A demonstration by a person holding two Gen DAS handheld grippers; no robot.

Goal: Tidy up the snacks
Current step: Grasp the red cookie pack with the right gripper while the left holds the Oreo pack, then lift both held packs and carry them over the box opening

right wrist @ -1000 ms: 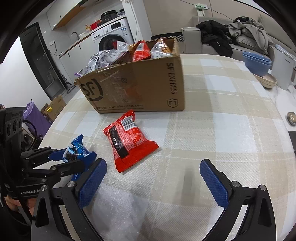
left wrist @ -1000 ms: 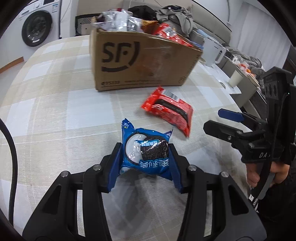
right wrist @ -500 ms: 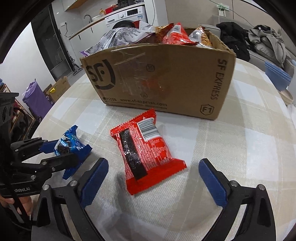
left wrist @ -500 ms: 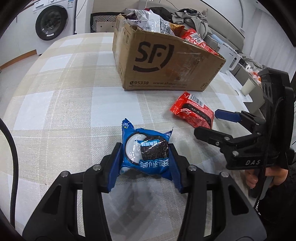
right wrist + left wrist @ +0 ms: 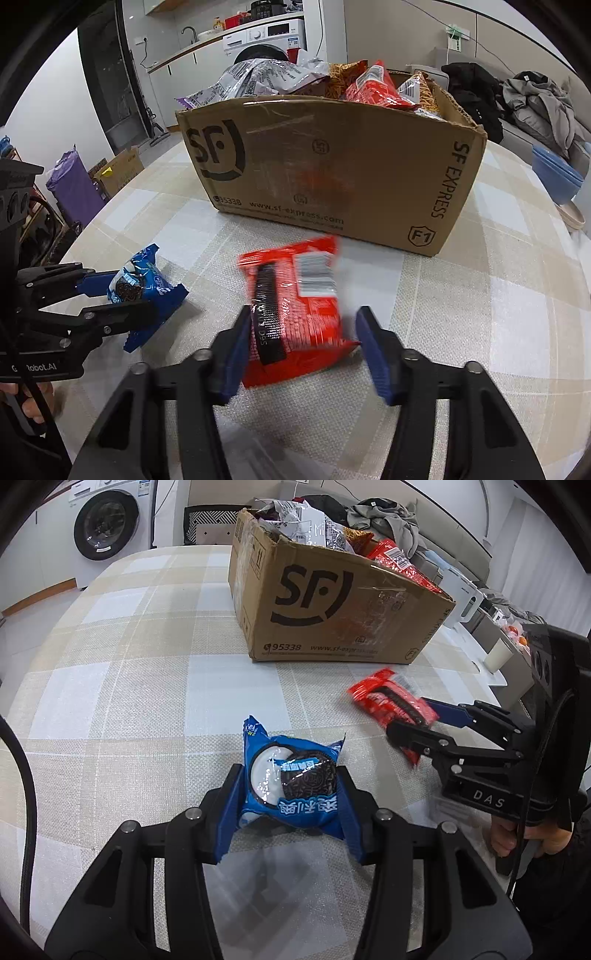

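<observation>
A plaid tablecloth (image 5: 129, 672) covers the table under both grippers. Ahead of them stands the biggest thing on it, an open SF Express cardboard box (image 5: 332, 166), heaped above its rim with snack bags (image 5: 266, 79), silver and red and orange. Its printed front wall faces the grippers and closes off the way straight ahead; the top is open.

Beyond the box, in the left wrist view, a washing machine (image 5: 105, 524) stands against the far wall, and clothes (image 5: 384, 515) lie piled on a sofa behind the box. To the right of the right gripper, stacked blue bowls (image 5: 556, 177) sit at the table's far edge.

The right gripper (image 5: 301, 350) has its jaws parted around the near end of a red snack packet (image 5: 295, 314) that lies flat on the cloth just short of the box. The left blue pad (image 5: 236, 354) touches or nearly touches the packet's edge, while the right pad stands a little clear of it. The packet is blurred.

The left gripper (image 5: 290, 794) is closed on a blue Oreo cookie packet (image 5: 291, 779), pinched at both sides between its blue pads, printed face up. It is to the left of the red packet, apart from it, with bare cloth between it and the box.
</observation>
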